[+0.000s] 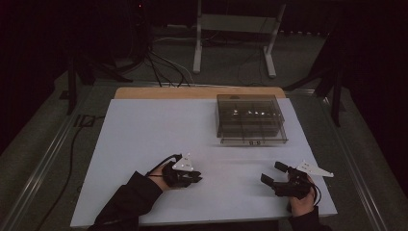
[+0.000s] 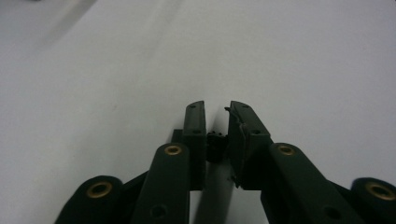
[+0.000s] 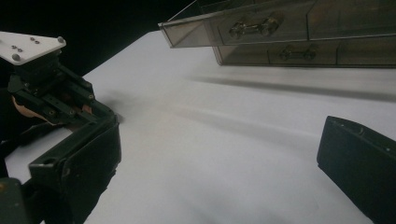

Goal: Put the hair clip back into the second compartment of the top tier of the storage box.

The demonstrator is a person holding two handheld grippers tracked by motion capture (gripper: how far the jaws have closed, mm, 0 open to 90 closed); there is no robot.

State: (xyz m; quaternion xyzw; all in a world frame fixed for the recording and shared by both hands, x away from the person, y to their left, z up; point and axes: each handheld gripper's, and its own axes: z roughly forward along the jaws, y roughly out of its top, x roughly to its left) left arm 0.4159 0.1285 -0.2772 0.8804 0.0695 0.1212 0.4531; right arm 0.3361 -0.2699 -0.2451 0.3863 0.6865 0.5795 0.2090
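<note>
My left gripper (image 1: pixel 195 177) rests low on the white table (image 1: pixel 144 144) at the near left. Its jaws stand almost together in the left gripper view (image 2: pixel 217 109), pinching a tiny black part (image 2: pixel 215 143) just behind the tips. My right gripper (image 1: pixel 273 173) sits at the near right, jaws spread wide (image 3: pixel 219 140) with only bare table between them. A smoky clear compartment box (image 1: pixel 250 118) stands at the far right of the table, well beyond both grippers. The right gripper view shows its front wall (image 3: pixel 289 32) and small metal pieces inside.
The left gripper's pale three-cornered plate (image 3: pixel 28 46) shows at the upper left of the right gripper view. Beyond the table's wooden far edge (image 1: pixel 192 92) are cables and a metal stand (image 1: pixel 235 24) on a dark floor.
</note>
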